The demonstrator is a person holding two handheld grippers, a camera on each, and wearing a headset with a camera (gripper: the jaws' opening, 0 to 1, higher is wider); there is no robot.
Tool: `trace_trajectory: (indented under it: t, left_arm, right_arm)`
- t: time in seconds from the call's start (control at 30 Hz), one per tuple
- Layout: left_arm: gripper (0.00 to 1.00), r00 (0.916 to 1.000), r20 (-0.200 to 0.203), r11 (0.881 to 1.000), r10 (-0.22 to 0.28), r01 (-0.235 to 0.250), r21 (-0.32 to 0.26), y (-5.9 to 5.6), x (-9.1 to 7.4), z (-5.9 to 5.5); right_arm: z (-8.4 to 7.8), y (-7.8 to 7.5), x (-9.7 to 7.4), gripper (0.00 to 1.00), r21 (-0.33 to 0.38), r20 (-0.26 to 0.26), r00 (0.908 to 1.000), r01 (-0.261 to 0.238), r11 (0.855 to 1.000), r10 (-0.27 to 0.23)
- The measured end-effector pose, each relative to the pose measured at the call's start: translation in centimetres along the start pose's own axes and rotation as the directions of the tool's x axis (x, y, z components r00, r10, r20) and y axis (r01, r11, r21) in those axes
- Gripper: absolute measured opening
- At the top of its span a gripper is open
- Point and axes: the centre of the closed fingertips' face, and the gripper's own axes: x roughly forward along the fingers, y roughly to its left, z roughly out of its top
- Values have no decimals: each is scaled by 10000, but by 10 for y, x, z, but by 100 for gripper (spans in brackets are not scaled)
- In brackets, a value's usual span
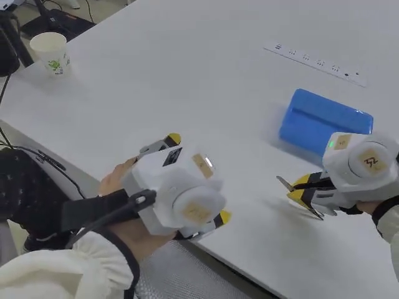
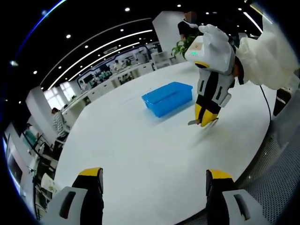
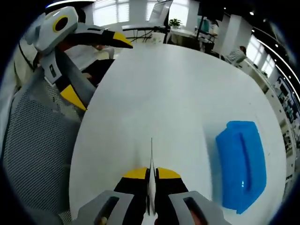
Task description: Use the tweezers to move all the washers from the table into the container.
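- The left gripper [image 1: 199, 177] is held low over the near edge of the table [image 1: 187, 75]. A hand [image 1: 115, 179] in a white sleeve [image 1: 50, 274] grips it from behind.
- Its jaws are spread wide apart with nothing between them. In the left gripper view the two yellow-tipped jaws rise at either side over bare white tabletop.
- The right gripper [image 1: 300, 189] is held on the right side of the table and angled down towards the surface. It is well apart from the left gripper.
- Its jaws are pressed together on the tweezers [image 3: 151, 154]. In the right gripper view the thin metal blades run forward between the yellow tips.
- The tweezer tips sit close above the table. Whether they touch it cannot be told.
- The container [image 1: 324, 121] is a blue rectangular tub. It rests on the table just beyond the right gripper, apart from the tweezers.
- Its inside cannot be judged from these views, and washers are too small to make out on the table.
- A paper cup [image 1: 51, 53] stands upright at the far left corner of the table.
- A white power strip [image 1: 315, 62] lies flat beyond the container.
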Motion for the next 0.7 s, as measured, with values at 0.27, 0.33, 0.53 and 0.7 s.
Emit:
trace_trajectory:
  t: [0.27,0.33,0.53,0.7]
  left_arm:
    - [93,10000,21,10000,-14,14,-71,1,0,0]
    - [93,10000,5,10000,-24,24,-73,1,1,0]
    - [93,10000,28,9999,-84,84,-90,1,2,0]
    - [93,9999,53,9999,-124,124,-83,0,2,0]
  right_arm:
    - [-5,2,12,2,-280,-503,9978,-442,9986,427]
    - [-9,2,16,2,-419,-704,9964,-496,9979,466]
    - [-11,1,19,2,-53,-1049,9930,-549,9985,541]
    - [-10,4,19,5,-84,-1448,9874,-664,9978,645]
